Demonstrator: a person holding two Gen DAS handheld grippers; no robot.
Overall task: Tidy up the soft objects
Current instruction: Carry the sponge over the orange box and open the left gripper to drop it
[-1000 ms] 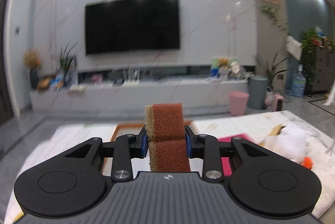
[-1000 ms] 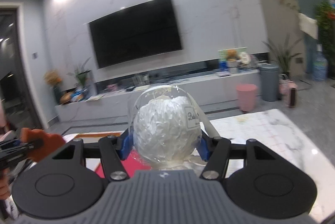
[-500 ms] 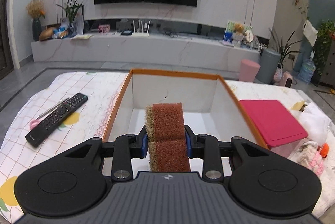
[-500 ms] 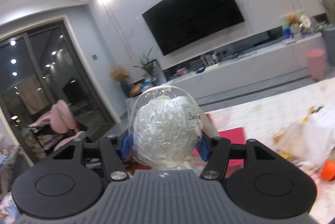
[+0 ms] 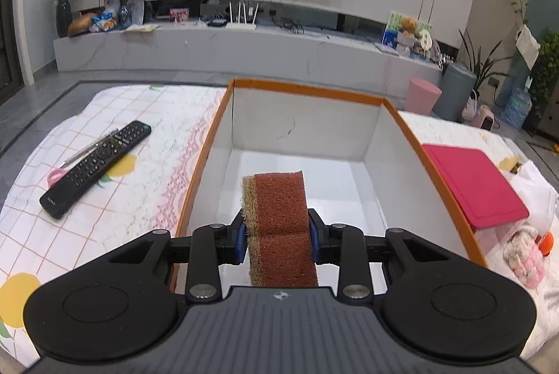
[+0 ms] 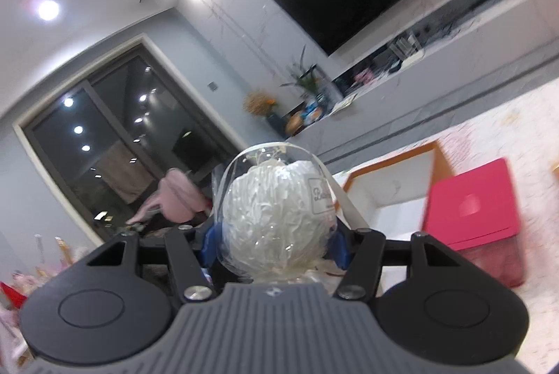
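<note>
My left gripper [image 5: 277,239] is shut on a rust-brown scouring sponge [image 5: 279,227] with a tan edge, held upright over the near end of an orange-rimmed white box [image 5: 304,115] whose floor is bare. In the right wrist view my right gripper [image 6: 276,243] is shut on a white puffy ball wrapped in clear plastic [image 6: 276,216] with a small label. That view is rolled and aimed nearly level; the same box [image 6: 391,185] shows to the right, beyond the ball.
A black remote [image 5: 96,164] and pink-handled scissors [image 5: 57,174] lie left of the box on the checked cloth. A magenta-lidded container [image 5: 475,185], also seen as a container [image 6: 471,209], sits right of it, with a white bag [image 5: 534,188] and a pink-white plush [image 5: 524,255].
The left view has tipped down from the TV wall onto the box, which came closer. The right view has swung left and rolled, with the box and pink lid now at its right.
</note>
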